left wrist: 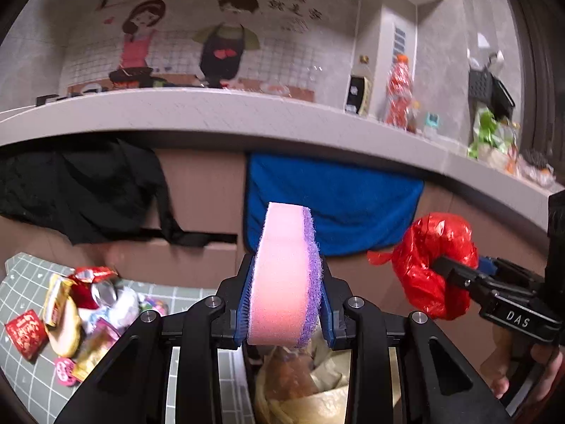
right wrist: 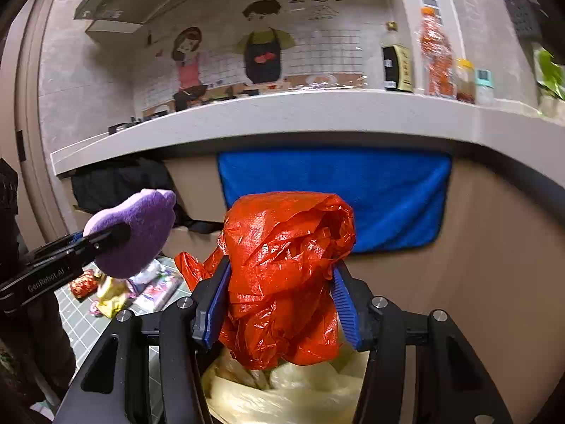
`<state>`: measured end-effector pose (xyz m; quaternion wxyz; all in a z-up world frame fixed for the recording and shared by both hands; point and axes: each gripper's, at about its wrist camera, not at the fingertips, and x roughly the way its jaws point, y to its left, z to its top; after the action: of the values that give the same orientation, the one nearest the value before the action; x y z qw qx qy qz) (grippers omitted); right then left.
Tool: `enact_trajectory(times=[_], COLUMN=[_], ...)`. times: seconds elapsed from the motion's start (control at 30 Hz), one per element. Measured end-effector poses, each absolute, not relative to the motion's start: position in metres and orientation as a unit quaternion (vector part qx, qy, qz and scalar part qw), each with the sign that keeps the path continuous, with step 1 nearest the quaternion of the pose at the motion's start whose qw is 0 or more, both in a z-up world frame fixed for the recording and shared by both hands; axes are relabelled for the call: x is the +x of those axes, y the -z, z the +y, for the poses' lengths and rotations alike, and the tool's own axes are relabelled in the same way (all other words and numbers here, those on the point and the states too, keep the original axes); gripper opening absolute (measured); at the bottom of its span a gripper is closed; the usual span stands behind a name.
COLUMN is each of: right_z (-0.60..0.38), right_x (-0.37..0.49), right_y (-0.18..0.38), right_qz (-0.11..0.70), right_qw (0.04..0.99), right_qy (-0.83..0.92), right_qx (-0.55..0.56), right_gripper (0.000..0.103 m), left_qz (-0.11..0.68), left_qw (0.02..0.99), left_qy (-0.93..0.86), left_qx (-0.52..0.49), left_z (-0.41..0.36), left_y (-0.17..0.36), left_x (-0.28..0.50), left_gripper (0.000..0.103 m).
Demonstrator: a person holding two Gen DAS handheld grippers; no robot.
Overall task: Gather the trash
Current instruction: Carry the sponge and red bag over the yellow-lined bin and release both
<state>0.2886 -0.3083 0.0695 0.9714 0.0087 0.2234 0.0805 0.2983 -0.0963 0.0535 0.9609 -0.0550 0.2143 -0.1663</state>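
The left gripper (left wrist: 286,282) is clamped on a sponge (left wrist: 284,275), its blue pads pressing the pink foam face on one side and the purple scouring face on the other. The sponge stands on edge between the fingers and sticks up past their tips. In the right wrist view the same sponge (right wrist: 132,233) shows its purple face, pinched at the tip of the left gripper (right wrist: 113,236) at the picture's left.

The right gripper (right wrist: 282,282) is closed on a crumpled red bag (right wrist: 286,275), which bulges above and below the blue pads. From the left wrist view the bag (left wrist: 432,265) hangs at the tip of the right gripper (left wrist: 445,270), with a hand (left wrist: 529,371) on the handle below it. The two grippers are side by side, apart, both held in the air in front of a counter (left wrist: 212,113).

Below both grippers sits a bin lined with a yellowish bag (right wrist: 282,388); brown and pale waste lies inside it. Neither sponge nor red bag touches the bin.

To the left, on a gridded mat (left wrist: 31,381), lies a pile of wrappers (left wrist: 70,314), red, gold and pink. A blue towel (left wrist: 332,205) hangs on the cabinet front under the counter, and a black cloth (left wrist: 81,190) hangs to its left. On the counter stand a dark bottle (right wrist: 397,60) and a red-wrapped bottle (right wrist: 436,56).
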Motion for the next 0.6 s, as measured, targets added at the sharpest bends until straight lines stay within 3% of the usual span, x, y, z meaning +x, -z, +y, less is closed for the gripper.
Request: enact_trajectory(times=[0.6], right_z=[-0.345], right_x=[0.29], right_y=[0.002], right_qz=[0.296], right_qw=[0.951], right_qy=[-0.058], right_qx=[0.069], right_gripper=[0.051], left_qz=[0.314], left_qw=[0.926], left_qy=[0.203], left_qx=[-0.053], left_z=[-0.139], left_y=[0.025], left_x=[0.305], left_gripper=[0.033])
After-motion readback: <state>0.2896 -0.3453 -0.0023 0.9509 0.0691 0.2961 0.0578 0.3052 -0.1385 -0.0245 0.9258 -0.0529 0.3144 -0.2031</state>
